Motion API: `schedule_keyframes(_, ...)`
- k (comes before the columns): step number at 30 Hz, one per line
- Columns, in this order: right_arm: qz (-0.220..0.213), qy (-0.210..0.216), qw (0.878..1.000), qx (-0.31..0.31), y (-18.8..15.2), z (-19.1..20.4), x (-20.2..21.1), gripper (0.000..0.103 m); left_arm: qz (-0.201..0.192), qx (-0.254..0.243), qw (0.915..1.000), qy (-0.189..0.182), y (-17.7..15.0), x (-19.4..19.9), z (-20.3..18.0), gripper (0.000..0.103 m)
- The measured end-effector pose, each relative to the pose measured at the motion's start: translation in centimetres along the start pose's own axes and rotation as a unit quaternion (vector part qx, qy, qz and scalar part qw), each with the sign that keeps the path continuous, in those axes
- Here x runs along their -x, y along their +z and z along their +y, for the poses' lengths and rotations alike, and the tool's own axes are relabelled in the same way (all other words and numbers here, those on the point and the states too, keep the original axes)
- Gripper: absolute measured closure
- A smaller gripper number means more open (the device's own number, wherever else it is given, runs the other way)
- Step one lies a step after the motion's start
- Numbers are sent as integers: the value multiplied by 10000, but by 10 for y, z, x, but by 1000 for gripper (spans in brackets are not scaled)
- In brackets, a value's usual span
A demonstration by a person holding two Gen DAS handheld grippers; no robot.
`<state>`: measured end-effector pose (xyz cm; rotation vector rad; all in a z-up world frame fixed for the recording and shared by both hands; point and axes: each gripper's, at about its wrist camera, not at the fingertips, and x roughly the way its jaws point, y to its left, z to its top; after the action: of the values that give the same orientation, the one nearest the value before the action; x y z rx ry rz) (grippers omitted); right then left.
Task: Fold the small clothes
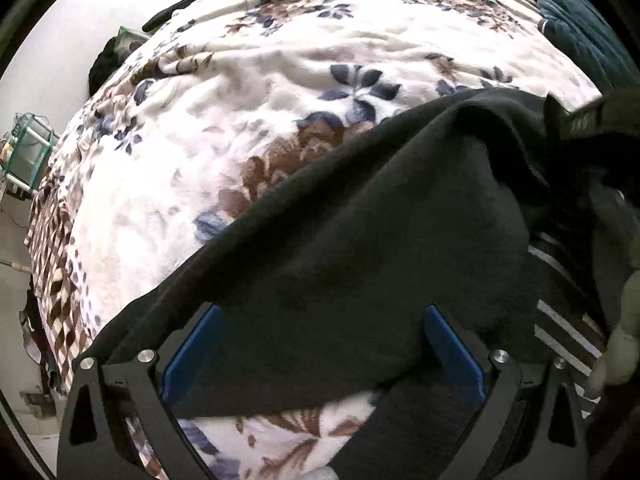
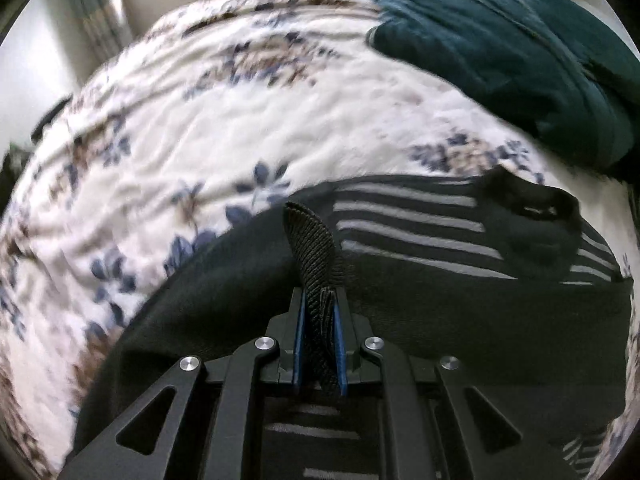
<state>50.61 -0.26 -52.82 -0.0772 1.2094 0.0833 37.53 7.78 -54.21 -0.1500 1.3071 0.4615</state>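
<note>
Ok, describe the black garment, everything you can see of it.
The black garment is soft, matte, knit-looking cloth with grey-white stripes on one part and a ribbed black band. It lies rumpled and partly lifted on the floral blanket, near the teal clothing but apart from it. The right gripper is clamped on the ribbed band, which sticks up between its blue pads. The left gripper stands open with the cloth between its fingers.

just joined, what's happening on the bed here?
A person is folding a black garment with white stripes on a floral fleece blanket. The right hand-held gripper is shut on a ribbed black edge of the garment, lifting it. The left hand-held gripper is open above the black cloth, gripping nothing. A folded dark teal garment lies at the far side of the bed.
</note>
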Motion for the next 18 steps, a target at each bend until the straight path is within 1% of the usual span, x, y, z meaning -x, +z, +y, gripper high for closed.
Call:
schedule_keyframes(1,207,246,9994,-87,0,-5,-1,86,34,17,10000,-12,-1,1,3,0)
schedule_keyframes(2,347,692,9966,-292,-1,-17,1,72,40,63,10000,-42,-3,5,11,0)
schedule_keyframes(3,402,1047,9923,-527,-5,-31,8,60,35,117,9999,-88,-6,10,19,0)
schedule_keyframes(4,376,1226,9888,-760,-10,-47,17,39,31,170,9998,-121,-8,14,26,0)
schedule_keyframes(5,260,1347,9852,-1024,-19,-67,31,35,44,255,9996,-147,-13,19,38,0)
schedule_keyframes(6,146,1312,9832,-1261,-30,-90,46,35,113,389,9990,-191,-20,24,53,0)
schedule_keyframes(8,139,1041,9816,-1597,-56,-128,68,32,330,729,9962,-330,-35,31,81,0)
schedule_keyframes(10,272,832,9794,-1822,-78,-155,80,31,654,1303,9878,-547,-61,33,120,0)
schedule_keyframes(11,382,709,9783,-1910,-92,-168,85,31,852,1607,9810,-674,-74,31,136,0)
schedule_keyframes(13,617,543,9758,-2029,-122,-188,91,31,1203,2203,9641,-871,-96,22,164,0)
schedule_keyframes(14,709,468,9752,-2044,-131,-194,93,31,1359,2644,9498,-973,-110,13,184,0)
schedule_keyframes(15,775,408,9749,-2047,-140,-198,94,31,1424,2971,9387,-1016,-119,5,198,0)
schedule_keyframes(16,840,360,9744,-2052,-148,-200,92,31,1513,3309,9252,-1078,-127,-3,212,0)
schedule_keyframes(17,949,332,9737,-2046,-159,-202,89,31,1550,3677,9094,-1173,-133,-12,225,0)
schedule_keyframes(18,1016,311,9735,-2026,-165,-203,88,31,1512,3984,8956,-1280,-136,-17,236,0)
